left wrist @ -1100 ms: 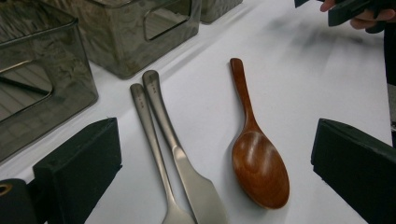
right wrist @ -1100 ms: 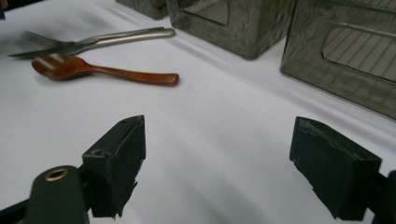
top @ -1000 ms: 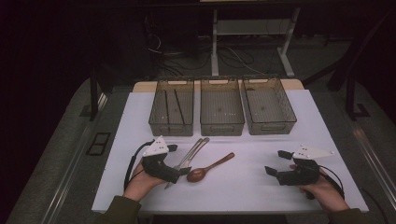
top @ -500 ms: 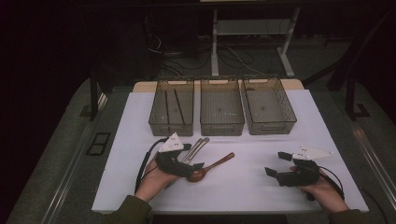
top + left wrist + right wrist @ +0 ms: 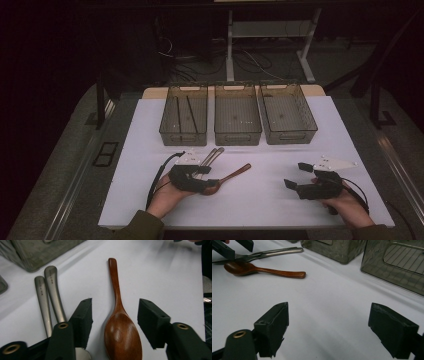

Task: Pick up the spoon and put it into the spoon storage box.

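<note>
A brown wooden spoon (image 5: 236, 173) lies on the white mat, bowl toward the person. My left gripper (image 5: 207, 179) straddles that bowl. In the left gripper view the spoon (image 5: 120, 325) lies between the two pads (image 5: 83, 317) with a gap on each side. The jaws have just been closing and do not touch the wood. Two metal handles (image 5: 51, 292) lie just left of the spoon. My right gripper (image 5: 297, 175) rests at the right of the mat, open with nothing between its jaws (image 5: 328, 322). It sees the spoon (image 5: 262, 270) far off.
Three clear bins stand in a row at the back of the mat: left bin (image 5: 170, 131) with two dark sticks in it, middle bin (image 5: 237, 134), right bin (image 5: 290, 134). The white mat (image 5: 265, 200) lies bare between the two grippers.
My left gripper has moved right from beside the cutlery to over the spoon's bowl, and its jaws have narrowed around it. The right gripper has stayed put.
</note>
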`<action>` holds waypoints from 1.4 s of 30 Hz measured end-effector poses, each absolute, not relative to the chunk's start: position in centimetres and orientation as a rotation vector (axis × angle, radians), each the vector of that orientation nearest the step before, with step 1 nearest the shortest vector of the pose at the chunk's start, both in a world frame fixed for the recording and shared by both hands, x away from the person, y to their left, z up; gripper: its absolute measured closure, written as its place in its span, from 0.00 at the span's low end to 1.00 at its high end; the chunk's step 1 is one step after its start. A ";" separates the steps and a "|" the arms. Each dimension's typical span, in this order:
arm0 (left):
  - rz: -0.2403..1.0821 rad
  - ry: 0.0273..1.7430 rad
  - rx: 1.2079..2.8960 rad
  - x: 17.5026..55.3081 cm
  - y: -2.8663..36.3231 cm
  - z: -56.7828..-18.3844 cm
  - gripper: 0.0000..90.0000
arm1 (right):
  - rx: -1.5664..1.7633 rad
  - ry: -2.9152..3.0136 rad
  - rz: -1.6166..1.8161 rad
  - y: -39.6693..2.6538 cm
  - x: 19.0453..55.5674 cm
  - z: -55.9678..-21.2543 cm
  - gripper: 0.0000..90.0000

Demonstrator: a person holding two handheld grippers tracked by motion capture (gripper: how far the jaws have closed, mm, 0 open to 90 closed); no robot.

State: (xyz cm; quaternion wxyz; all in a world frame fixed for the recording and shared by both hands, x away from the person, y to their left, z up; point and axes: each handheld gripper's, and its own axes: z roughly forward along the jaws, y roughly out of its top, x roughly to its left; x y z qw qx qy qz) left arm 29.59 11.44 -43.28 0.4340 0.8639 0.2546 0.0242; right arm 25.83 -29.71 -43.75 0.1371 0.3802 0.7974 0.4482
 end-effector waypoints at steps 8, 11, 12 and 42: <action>0.035 0.644 2.193 29.4 11.3 -43.9 0.57 | 1.096 2.312 1.295 -29.7 25.8 -43.8 0.18; 0.038 0.650 2.201 29.4 11.2 -44.0 0.57 | 1.093 2.313 1.294 -29.7 25.8 -43.8 0.18; 0.035 0.652 2.206 29.4 11.2 -44.0 0.57 | 1.093 2.314 1.294 -29.7 25.8 -43.8 0.18; 0.044 0.612 2.300 28.4 10.5 -44.5 0.57 | 1.085 2.322 1.285 -29.7 25.8 -43.7 0.18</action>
